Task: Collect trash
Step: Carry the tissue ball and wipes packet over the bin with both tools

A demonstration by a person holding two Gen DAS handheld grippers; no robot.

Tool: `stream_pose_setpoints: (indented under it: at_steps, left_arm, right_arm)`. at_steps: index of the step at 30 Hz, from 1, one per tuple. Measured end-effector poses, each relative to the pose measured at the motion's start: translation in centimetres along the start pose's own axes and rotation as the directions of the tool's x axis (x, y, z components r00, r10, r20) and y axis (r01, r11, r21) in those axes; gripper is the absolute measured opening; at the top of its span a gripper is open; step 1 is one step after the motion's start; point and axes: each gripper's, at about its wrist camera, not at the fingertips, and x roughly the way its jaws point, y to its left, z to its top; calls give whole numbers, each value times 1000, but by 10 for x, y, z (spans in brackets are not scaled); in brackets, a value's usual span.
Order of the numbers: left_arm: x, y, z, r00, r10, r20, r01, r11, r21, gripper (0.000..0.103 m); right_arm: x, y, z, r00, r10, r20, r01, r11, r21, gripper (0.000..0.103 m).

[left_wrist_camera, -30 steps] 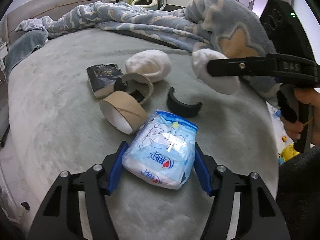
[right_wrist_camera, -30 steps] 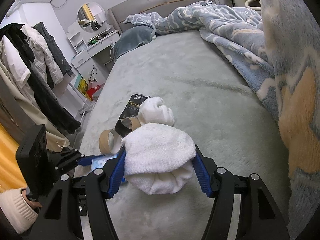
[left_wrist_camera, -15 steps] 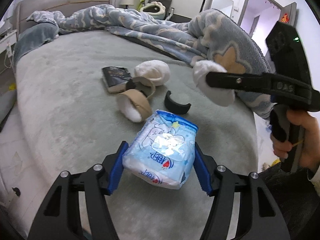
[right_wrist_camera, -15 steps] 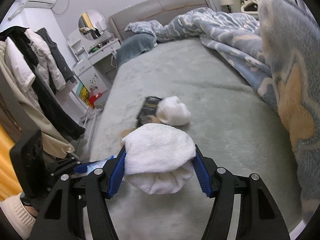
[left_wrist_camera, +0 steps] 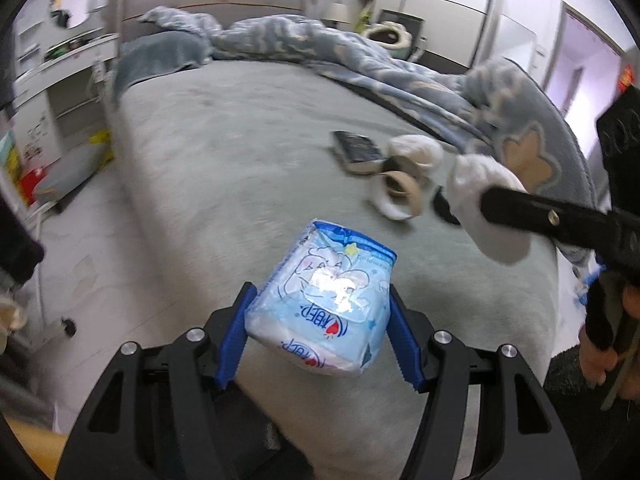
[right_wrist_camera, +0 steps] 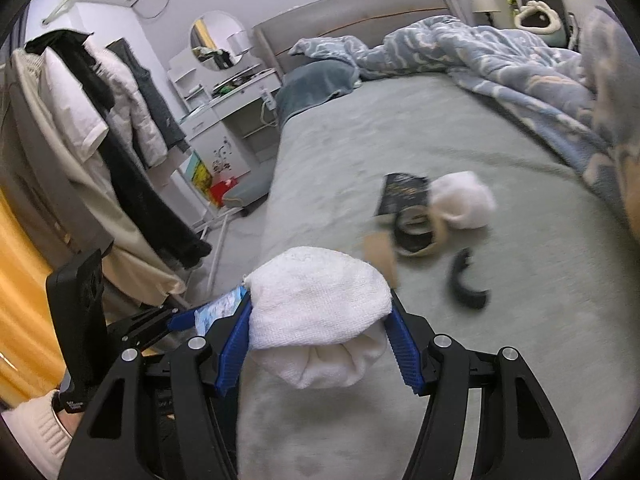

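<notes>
Gripping a blue tissue pack, the left gripper is hovering over the bed; the right gripper is clamping a white cloth bundle.

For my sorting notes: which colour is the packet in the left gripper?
Light blue packet with white cartoon print; left wrist view shows it best.

Blue tissue pack and white cloth wad held aloft — tape rolls on bed.
</notes>
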Motion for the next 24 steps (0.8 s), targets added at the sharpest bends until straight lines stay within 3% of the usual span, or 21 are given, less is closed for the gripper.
stream_pose_setpoints:
  at_steps: [12,18,24]
  left_arm:
    - [-19,58,-30,992,120,-43,-125,983,-135,66]
    - [-13,90,-51,973,181,-143,-204,963,-176,66]
    - [-5,118,-71,937,225,-269,-282,939,-198,66]
  right_arm:
    - [35,70,-18,996,63,-60,-67,995,-68,64]
    - [53,94,-23,991,89,-99,-98,991,-90,64]
    - [73,111,-31,983,103,-153,-118,988,-96,64]
